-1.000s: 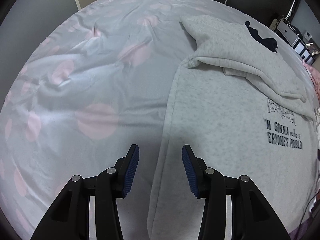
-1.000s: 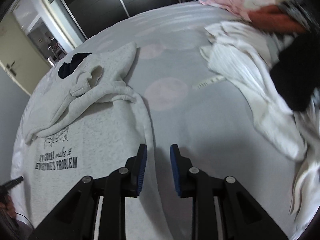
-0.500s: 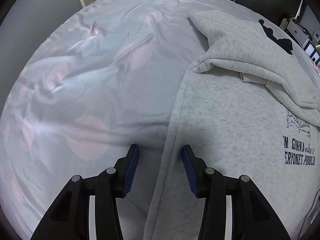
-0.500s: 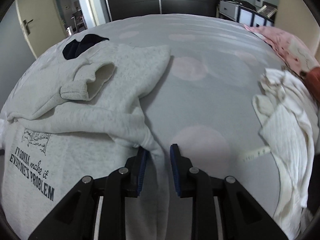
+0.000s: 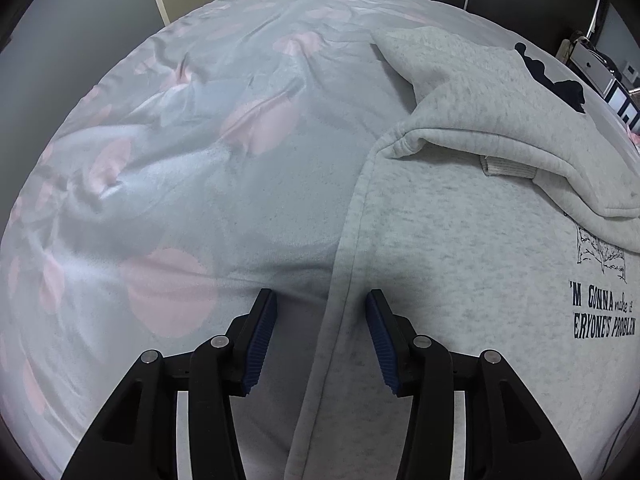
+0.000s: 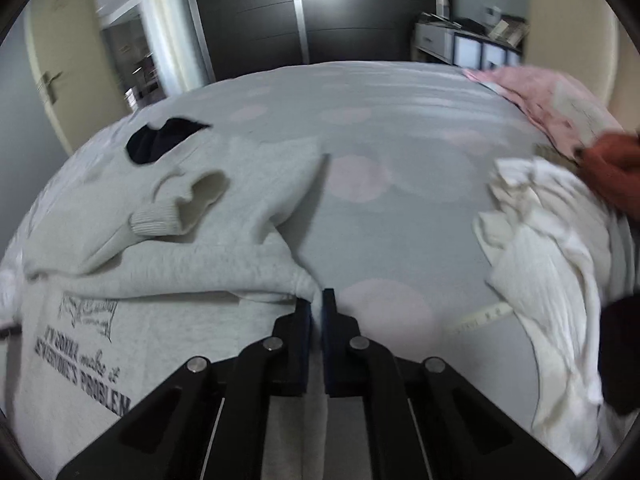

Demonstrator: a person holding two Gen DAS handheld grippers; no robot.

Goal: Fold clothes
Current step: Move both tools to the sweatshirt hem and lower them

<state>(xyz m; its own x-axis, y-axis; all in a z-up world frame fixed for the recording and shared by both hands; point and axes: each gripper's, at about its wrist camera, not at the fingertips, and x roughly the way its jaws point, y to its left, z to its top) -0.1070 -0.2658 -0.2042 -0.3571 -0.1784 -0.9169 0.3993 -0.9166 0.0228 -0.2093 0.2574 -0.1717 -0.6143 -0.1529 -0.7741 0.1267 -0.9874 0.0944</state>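
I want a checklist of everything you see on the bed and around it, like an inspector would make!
Surface: bedspread, grey with pink dots, rumpled in the left wrist view.
Job's things: grey sweatshirt lies printed side up, sleeves folded across its chest.
Clutter: white garment, pink cloth and a rust-coloured item heaped beside it.
Grippers: left gripper open, jaws astride the sweatshirt's side edge; right gripper shut on the sweatshirt's other edge.
Cables: thin dark cord at the picture's lower right edge.
Surroundings: dark wardrobe, cream door, shelf unit.
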